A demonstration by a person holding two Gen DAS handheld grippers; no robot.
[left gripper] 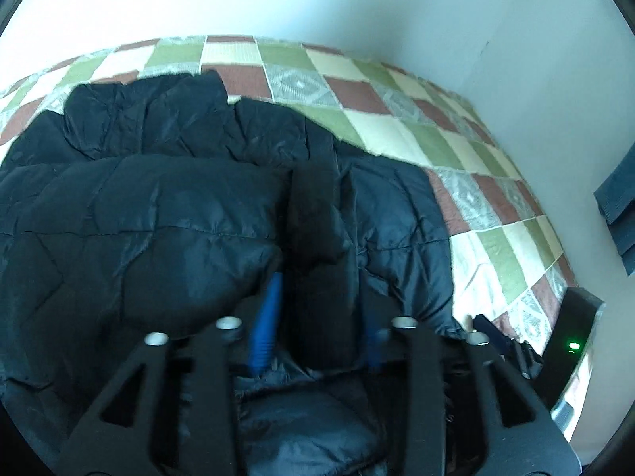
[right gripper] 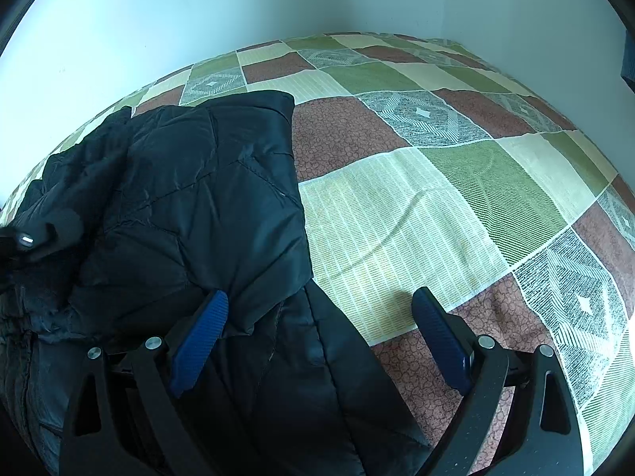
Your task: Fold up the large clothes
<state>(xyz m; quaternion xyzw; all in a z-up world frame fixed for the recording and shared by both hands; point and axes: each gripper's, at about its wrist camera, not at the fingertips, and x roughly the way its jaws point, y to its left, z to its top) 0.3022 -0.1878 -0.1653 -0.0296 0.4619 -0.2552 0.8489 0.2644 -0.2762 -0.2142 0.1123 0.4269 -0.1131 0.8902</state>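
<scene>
A black quilted puffer jacket (left gripper: 158, 206) lies bunched on a patchwork bedspread (left gripper: 397, 127). My left gripper (left gripper: 319, 337) hovers low over the jacket with its blue pads (left gripper: 266, 317) apart. A dark upright fold of the jacket (left gripper: 317, 246) stands between them, and I see no squeeze on it. In the right wrist view the jacket (right gripper: 190, 206) fills the left half, with its straight edge toward the bedspread (right gripper: 397, 218). My right gripper (right gripper: 317, 317) stands wide open over that edge. Its left pad (right gripper: 200, 341) is above the jacket and its right pad (right gripper: 440, 341) above bare bedspread.
White walls (left gripper: 357, 0) close the bed at the back and right, meeting in a corner (right gripper: 442, 8). A black device with a green light (left gripper: 573, 345) sits at the lower right of the left wrist view. A dark item (left gripper: 619, 206) hangs on the right wall.
</scene>
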